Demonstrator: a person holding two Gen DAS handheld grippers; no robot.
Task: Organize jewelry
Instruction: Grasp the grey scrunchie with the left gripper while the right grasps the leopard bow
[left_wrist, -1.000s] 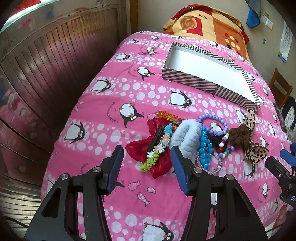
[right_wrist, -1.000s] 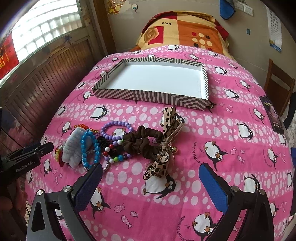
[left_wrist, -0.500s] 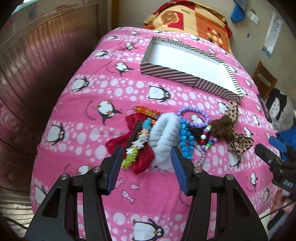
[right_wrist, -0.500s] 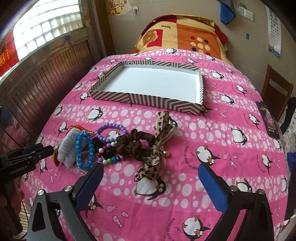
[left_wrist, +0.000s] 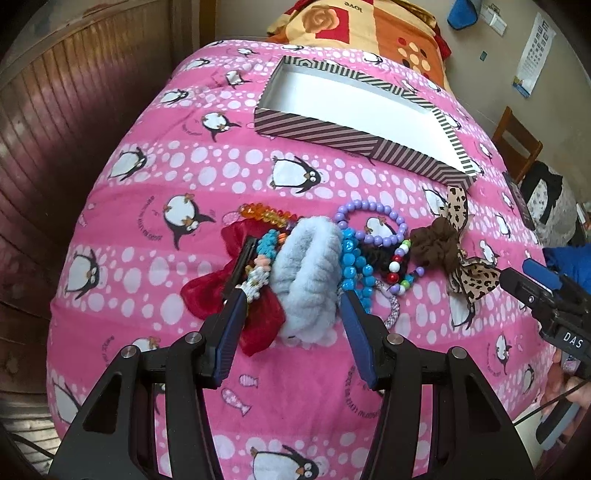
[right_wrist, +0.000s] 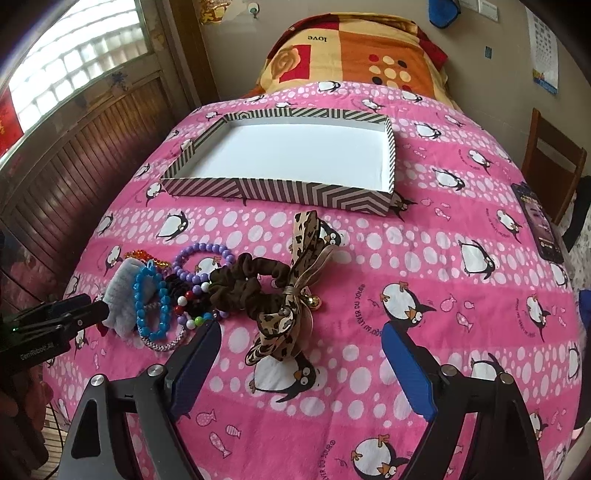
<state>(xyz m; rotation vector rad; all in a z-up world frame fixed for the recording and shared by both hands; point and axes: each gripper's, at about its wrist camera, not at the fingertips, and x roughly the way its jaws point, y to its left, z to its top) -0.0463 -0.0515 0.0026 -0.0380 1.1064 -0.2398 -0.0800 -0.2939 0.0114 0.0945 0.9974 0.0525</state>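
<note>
Flanking grey scrunchie (left_wrist: 308, 280), left claw (left_wrist: 291, 314) spread; blanket (left_wrist: 295, 398) bare nearside.

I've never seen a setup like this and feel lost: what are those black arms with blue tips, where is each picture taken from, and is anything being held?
There is no robot: a person holds a hand-gripper in each hand, with a camera on each looking along its two blue-padded fingers.

In the left camera's picture, the left gripper is open, straddling a fluffy grey scrunchie without squeezing it.

In the right camera's picture, the right gripper is open with nothing held; its fingers have just been closing a little, near a leopard-print bow.

On the pink penguin blanket lie beaded bracelets, a brown scrunchie, a red bow and an empty striped box.
</note>
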